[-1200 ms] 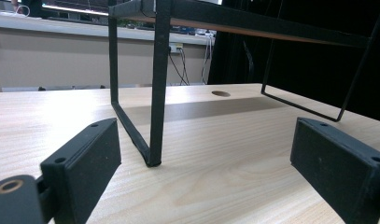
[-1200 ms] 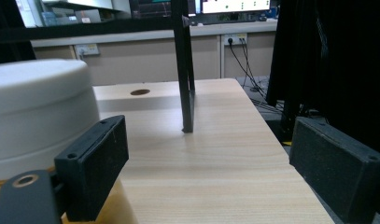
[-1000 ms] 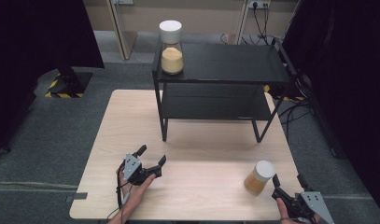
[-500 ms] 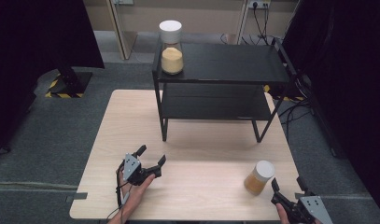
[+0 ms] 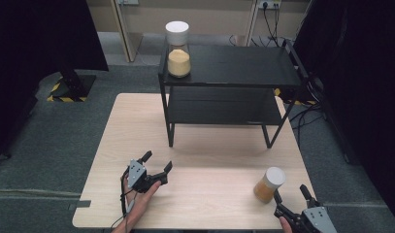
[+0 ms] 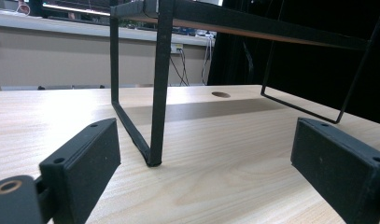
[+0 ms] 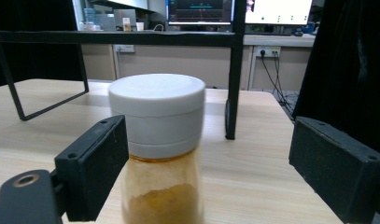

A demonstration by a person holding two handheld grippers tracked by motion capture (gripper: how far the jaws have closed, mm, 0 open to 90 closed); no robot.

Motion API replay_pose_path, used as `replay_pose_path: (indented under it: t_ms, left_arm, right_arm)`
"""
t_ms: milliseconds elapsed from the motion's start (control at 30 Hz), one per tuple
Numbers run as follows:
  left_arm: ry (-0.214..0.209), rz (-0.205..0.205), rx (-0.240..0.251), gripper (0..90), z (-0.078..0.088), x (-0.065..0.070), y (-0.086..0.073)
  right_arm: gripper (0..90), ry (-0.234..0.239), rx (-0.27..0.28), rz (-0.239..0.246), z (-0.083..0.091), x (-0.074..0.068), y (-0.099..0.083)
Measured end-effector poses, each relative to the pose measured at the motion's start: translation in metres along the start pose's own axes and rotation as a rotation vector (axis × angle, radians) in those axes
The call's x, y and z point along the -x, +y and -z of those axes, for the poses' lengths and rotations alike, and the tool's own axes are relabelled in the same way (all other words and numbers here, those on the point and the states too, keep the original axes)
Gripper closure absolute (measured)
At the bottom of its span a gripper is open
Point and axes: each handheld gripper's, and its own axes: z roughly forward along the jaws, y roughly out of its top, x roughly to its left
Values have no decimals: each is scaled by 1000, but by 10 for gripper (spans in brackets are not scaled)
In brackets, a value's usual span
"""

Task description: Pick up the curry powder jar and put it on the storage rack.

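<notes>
Behind right hand-held gripper (image 5: 292,199), jar (image 7: 157,140) base cut off

My pale wooden table (image 5: 209,189) stands on grey carpet (image 5: 49,145), a black two-tier shelf rack (image 5: 234,92) at its far end. Black curtains (image 5: 35,43) flank a beige wall (image 5: 219,17) with sockets (image 5: 268,4).

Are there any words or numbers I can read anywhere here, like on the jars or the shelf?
No text can be read.
Jar on the table: plain white lid, no label showing.
Jar on the shelf: no label showing.
Black shelf: no markings.
Screens behind the table: lit lines and shapes, too small and blurred to read.
Yellow-and-black stripes on the floor: a warning pattern, no words.
</notes>
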Motion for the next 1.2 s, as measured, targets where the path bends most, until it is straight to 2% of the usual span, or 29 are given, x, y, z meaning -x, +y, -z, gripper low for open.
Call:
replay_pose_path:
  t_ms: [733,1200]
  left_arm:
    - [0,0,-3,75,0,0,1]
    - [-2,0,-5,75,0,0,1]
  right_arm:
    - [156,52,-28,18,-27,-6,6]
    - [263,57,-39,51,-38,-10,10]
